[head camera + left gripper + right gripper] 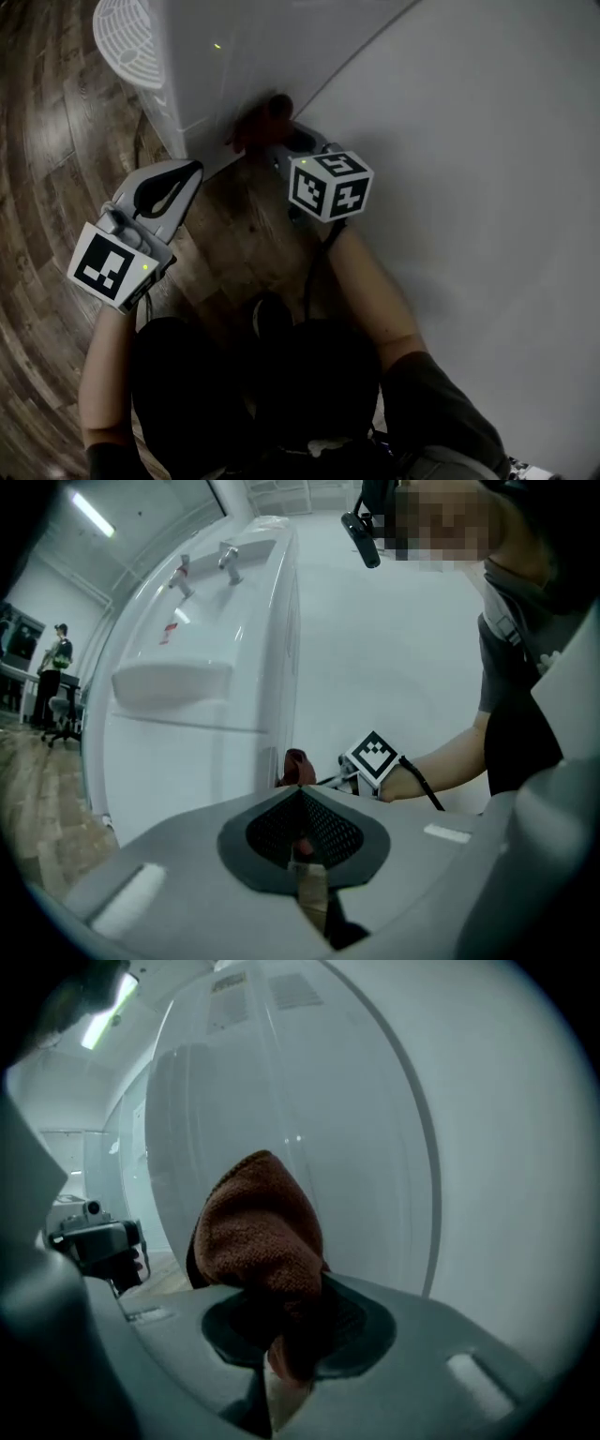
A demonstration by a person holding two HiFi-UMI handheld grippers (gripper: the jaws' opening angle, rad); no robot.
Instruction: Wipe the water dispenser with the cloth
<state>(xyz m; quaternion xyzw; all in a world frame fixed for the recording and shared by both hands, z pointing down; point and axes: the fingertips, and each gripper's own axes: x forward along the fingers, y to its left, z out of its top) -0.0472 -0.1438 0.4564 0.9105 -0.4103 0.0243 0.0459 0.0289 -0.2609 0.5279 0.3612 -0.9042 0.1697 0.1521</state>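
Note:
The white water dispenser (216, 66) stands against the wall; its taps (202, 564) and drip ledge show in the left gripper view. A reddish-brown cloth (265, 117) is pressed to the dispenser's side panel (281, 1101) near the wall. My right gripper (281, 142) is shut on the cloth (262, 1232), which bulges out of its jaws. My left gripper (190, 171) hangs shut and holds nothing, a little left of the cloth (295, 766) and off the dispenser. Its pads (323, 827) meet in a line.
The white wall (487, 187) runs close along the right. Wood floor (47, 141) lies left and below. A round white grille (131, 42) sits at the dispenser's far left. The holder's dark-trousered legs (281, 375) are below. A person (58, 658) stands far off by chairs.

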